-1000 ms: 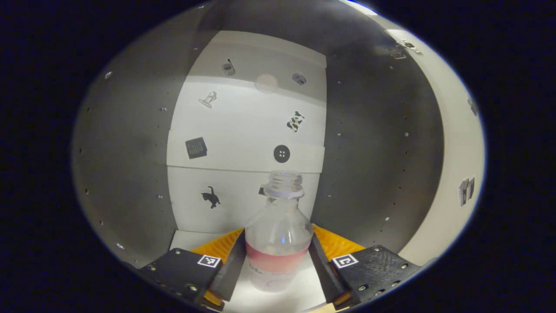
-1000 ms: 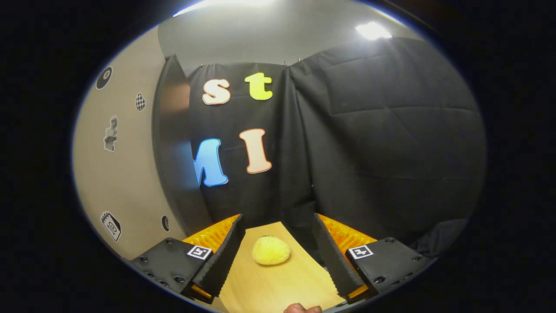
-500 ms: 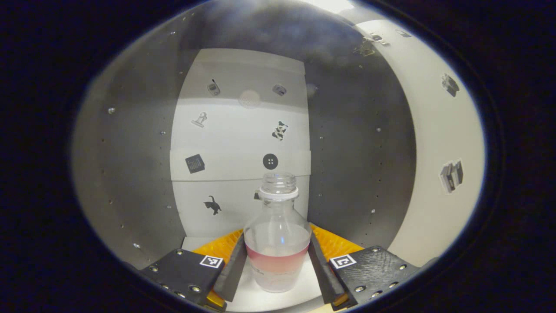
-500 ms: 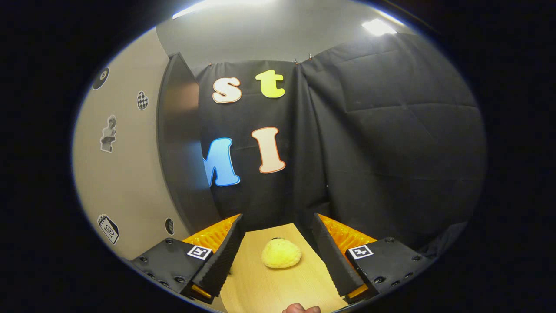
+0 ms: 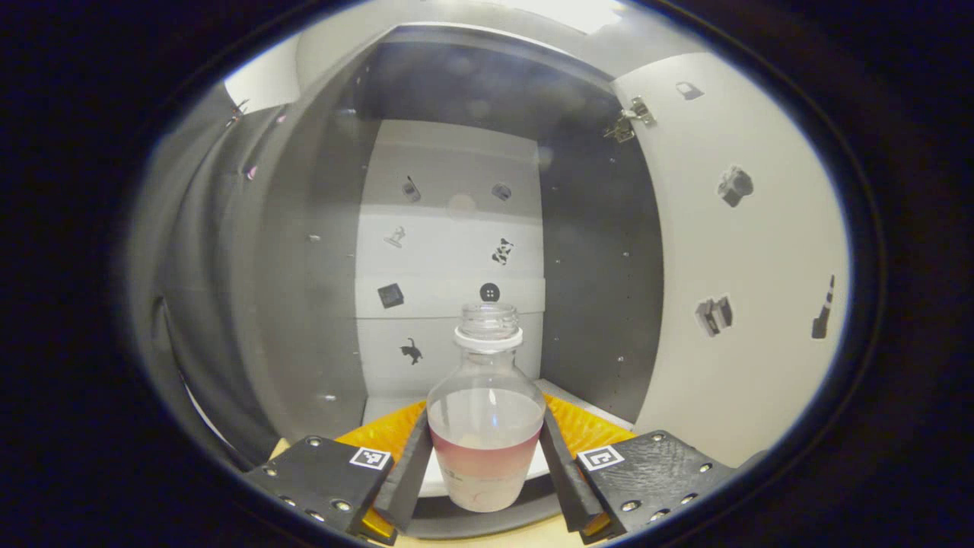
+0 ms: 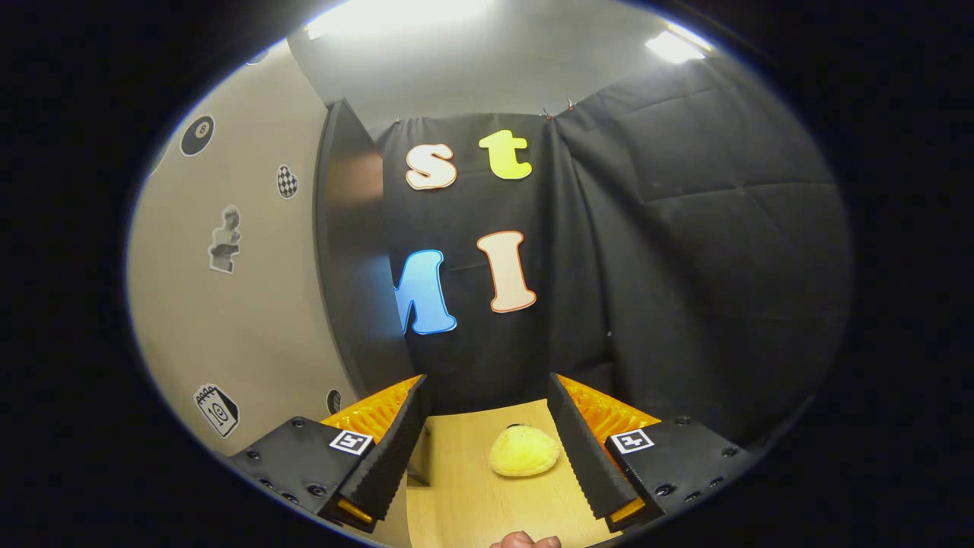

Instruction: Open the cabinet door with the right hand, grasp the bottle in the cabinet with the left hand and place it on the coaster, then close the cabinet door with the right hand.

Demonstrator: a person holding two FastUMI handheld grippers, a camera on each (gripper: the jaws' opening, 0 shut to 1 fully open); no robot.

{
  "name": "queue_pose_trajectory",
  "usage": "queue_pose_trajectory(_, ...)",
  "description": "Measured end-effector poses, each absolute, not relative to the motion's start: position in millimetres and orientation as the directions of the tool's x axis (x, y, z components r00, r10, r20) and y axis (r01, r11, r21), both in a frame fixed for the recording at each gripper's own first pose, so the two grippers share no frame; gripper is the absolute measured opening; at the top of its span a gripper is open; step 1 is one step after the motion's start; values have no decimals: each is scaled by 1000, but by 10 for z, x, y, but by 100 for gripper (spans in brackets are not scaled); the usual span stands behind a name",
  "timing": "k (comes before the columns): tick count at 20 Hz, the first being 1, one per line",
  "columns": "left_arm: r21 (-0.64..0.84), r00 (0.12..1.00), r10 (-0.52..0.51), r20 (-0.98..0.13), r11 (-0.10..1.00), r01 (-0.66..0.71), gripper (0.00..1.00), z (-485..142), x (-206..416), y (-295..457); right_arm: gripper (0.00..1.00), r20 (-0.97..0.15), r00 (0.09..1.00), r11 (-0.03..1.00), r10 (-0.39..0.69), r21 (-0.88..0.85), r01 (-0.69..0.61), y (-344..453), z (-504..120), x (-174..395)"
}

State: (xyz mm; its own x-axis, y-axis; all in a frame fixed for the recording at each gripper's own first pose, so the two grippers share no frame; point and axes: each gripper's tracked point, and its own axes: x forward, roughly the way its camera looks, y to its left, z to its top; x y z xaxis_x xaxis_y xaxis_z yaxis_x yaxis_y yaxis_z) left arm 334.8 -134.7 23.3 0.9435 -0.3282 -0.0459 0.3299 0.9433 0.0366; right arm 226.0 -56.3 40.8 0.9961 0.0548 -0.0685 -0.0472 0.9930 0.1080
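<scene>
In the left gripper view, the left hand-held gripper [image 5: 485, 464] pinches a small clear bottle [image 5: 485, 430], one finger pressed on each side of its lower body at the pink label band. The bottle sits at 6 o'clock in the view, just in front of the open cabinet [image 5: 449, 228], whose pale back wall with small stickers rises behind it at 12 o'clock. It stands upright, long axis vertical, with its uncapped threaded mouth pointing up.

It looks like thin plastic and nearly empty, so probably light, smooth and easily squashed; the wide labelled waist seems the best hold, firm but gentle.

In the right gripper view, the right hand-held gripper [image 6: 487, 445] is spread and empty above a wooden worktop [image 6: 456, 502], with a yellow plush lump [image 6: 523, 451] between its fingers. The open cabinet door [image 6: 346, 243] stands at 10 o'clock.
</scene>
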Motion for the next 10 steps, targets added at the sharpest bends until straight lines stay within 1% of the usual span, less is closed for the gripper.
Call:
queue_pose_trajectory(4, 20, 959, -280, -46, 960, 281, 72, 161, 2733, -978, 97, -50, 997, 994, 54, 101, -49, -531, 481, 2005)
queue_pose_trajectory(5, 16, 963, -264, -46, 964, 265, 72, 114, 2598, -882, 93, -51, 997, 994, 59, 100, -53, -518, 478, 1945)
queue_pose_trajectory(7, 2, 971, -230, -64, 973, 231, 72, -49, 2317, -697, 93, -54, 997, 994, 62, 92, -57, -464, 478, 1859)
queue_pose_trajectory(8, -2, 974, -213, -77, 977, 213, 72, -141, 2196, -599, 97, -59, 996, 994, 66, 87, -61, -443, 465, 1822)
queue_pose_trajectory(9, -3, 977, -193, -90, 981, 193, 72, -223, 2064, -504, 97, -62, 996, 994, 71, 85, -65, -416, 468, 1773)
queue_pose_trajectory(10, -4, 979, -177, -98, 984, 178, 74, -294, 1940, -426, 98, -67, 995, 994, 71, 86, -65, -390, 464, 1736)
